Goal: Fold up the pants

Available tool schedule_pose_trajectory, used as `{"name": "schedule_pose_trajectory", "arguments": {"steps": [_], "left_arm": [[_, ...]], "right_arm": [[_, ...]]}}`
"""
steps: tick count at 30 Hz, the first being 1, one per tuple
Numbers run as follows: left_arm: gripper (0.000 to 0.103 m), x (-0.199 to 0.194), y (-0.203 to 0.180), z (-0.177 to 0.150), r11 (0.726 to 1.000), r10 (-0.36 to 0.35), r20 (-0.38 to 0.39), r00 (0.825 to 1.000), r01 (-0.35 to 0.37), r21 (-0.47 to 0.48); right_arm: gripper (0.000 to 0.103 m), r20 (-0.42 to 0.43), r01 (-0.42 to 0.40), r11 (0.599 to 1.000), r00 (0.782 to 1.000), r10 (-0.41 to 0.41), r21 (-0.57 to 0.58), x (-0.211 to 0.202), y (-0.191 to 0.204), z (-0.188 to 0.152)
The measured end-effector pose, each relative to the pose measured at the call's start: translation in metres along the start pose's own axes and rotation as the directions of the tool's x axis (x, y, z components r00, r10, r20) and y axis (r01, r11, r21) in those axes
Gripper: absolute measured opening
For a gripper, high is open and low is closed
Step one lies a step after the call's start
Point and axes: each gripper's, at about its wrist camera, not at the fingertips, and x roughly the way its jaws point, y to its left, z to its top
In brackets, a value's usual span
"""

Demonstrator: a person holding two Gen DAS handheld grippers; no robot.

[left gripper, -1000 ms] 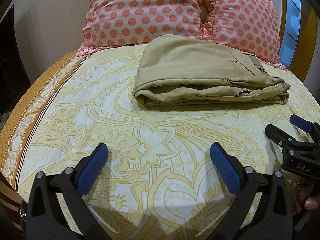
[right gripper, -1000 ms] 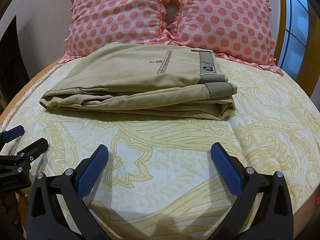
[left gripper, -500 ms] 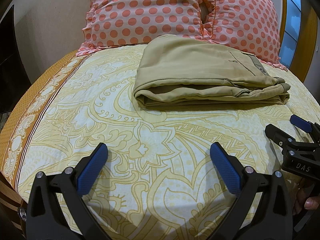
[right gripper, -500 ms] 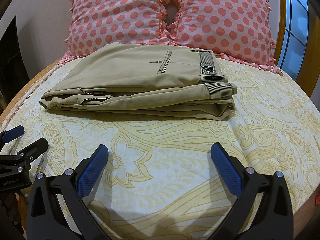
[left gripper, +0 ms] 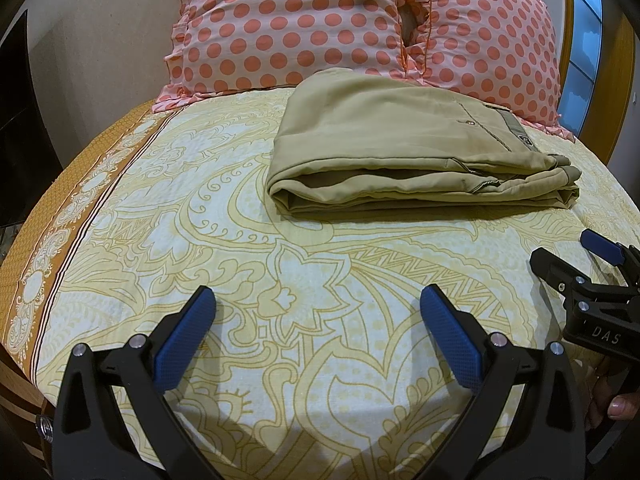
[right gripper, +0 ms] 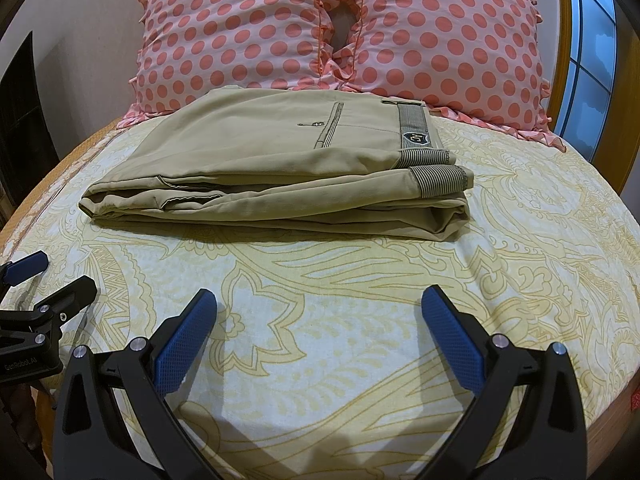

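1. The khaki cotton pants (right gripper: 276, 168) lie folded into a flat, layered rectangle on the bed, on the cream bedsheet with a yellow paisley pattern (right gripper: 360, 280).
2. The pants sit toward the head of the bed, their far edge touching or just in front of the two pink pillows with coral polka dots (right gripper: 344, 36).
3. In the right wrist view the striped grey waistband with a small dark badge (right gripper: 416, 136) lies at the right end of the stack, and a welt pocket with a button faces up.
4. In the left wrist view the rounded fold of the pants (left gripper: 400, 156) points left, with the layered edges facing the camera.
5. The left hand-held gripper (left gripper: 318, 340) hovers above the sheet, near the foot side, its blue-padded fingers spread wide with nothing between them.
6. The right hand-held gripper (right gripper: 318, 340) hovers likewise, fingers wide apart and holding nothing, well short of the pants.
7. Each gripper shows at the edge of the other's view, side by side and apart.
8. An orange-brown patterned border (left gripper: 60, 220) runs along the sheet's left side.
9. A wooden-framed window with blue panes (right gripper: 592, 48) stands to the right behind the pillows.
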Motion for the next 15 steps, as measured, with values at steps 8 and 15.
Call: {"name": "schedule_pose_trajectory", "arguments": {"steps": [8,15], "left_arm": [[0.101,-0.0003,-0.0013,0.0005,1.000,0.001,0.002,1.000,-0.001,0.000],[0.101,0.0001,-0.0004,0.0010,1.000,0.000,0.011,1.000,0.000,0.000]], "right_arm": [[0.102,0.001,0.000,1.000,1.000,0.000,0.000,0.0001,0.0001,-0.0002],[0.102,0.001,0.000,1.000,1.000,0.000,0.000,0.0001,0.0001,-0.0005]]}}
